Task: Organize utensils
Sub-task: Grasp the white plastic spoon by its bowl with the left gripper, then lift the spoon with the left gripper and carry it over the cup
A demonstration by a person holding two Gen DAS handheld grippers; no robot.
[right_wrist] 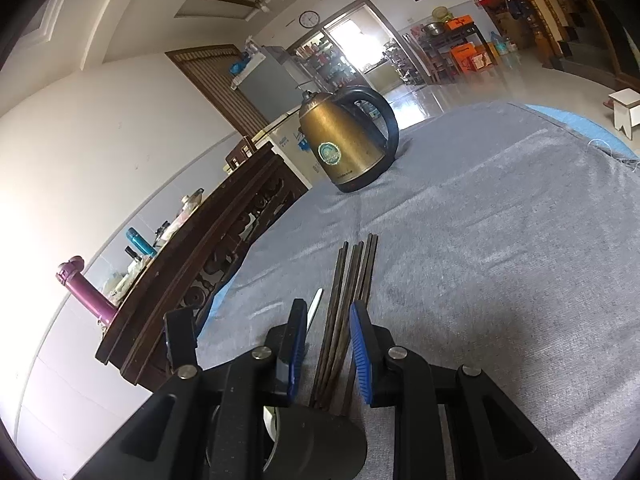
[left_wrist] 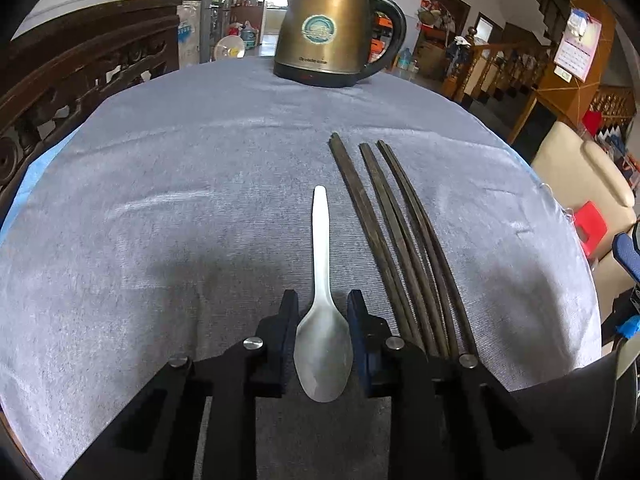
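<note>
Fingers [left_wrist: 358, 332] between spoon [left_wrist: 323, 320], chopsticks [left_wrist: 404, 248]

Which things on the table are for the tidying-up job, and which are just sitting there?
For the job:
- white spoon, between the left gripper's fingers
- dark chopsticks, between the right gripper's fingers

Just sitting there:
- brass kettle
- grey tablecloth

bronze kettle [left_wrist: 332, 28], grey tablecloth [left_wrist: 180, 184], carved wooden chair [left_wrist: 76, 76], wall clock [right_wrist: 309, 19]
</note>
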